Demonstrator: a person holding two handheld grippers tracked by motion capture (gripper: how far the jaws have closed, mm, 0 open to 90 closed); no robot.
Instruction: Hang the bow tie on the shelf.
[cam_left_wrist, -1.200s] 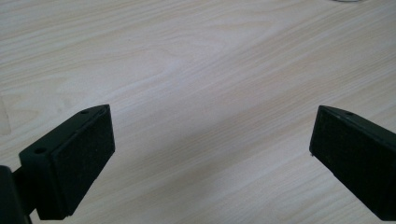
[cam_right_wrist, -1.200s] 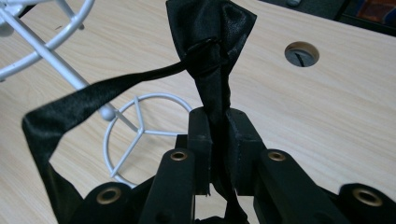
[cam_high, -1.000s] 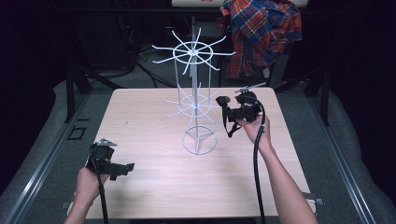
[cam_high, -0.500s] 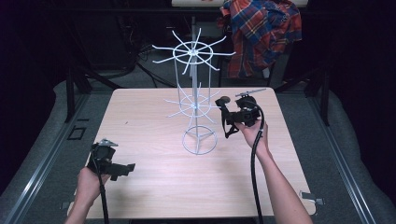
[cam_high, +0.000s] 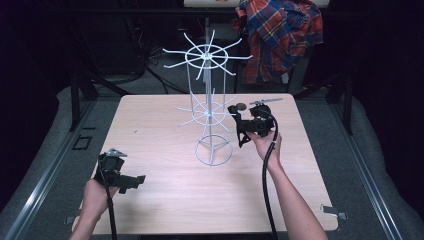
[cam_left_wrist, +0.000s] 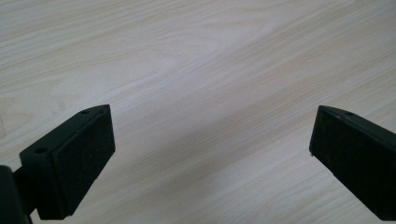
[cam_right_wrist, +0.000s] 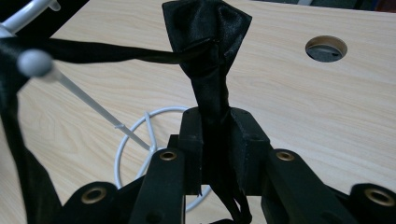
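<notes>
table top (cam_high: 165, 200): pale wood-grain finish, smooth, matt. white wire rack (cam_high: 209, 112) at table centre: thin painted metal rod, slight sheen, rounded tips. right gripper (cam_right_wrist: 217, 140) at 3 o'clock of the rack: matt black plastic jaws, brass-coloured rivets, closed on a black bow tie (cam_right_wrist: 208, 42) of glossy satin cloth. left gripper (cam_left_wrist: 210, 154) at 8 o'clock: matt, finely textured black pads. plaid shirt (cam_high: 282, 37) at 1 o'clock: soft woven cloth.
</notes>
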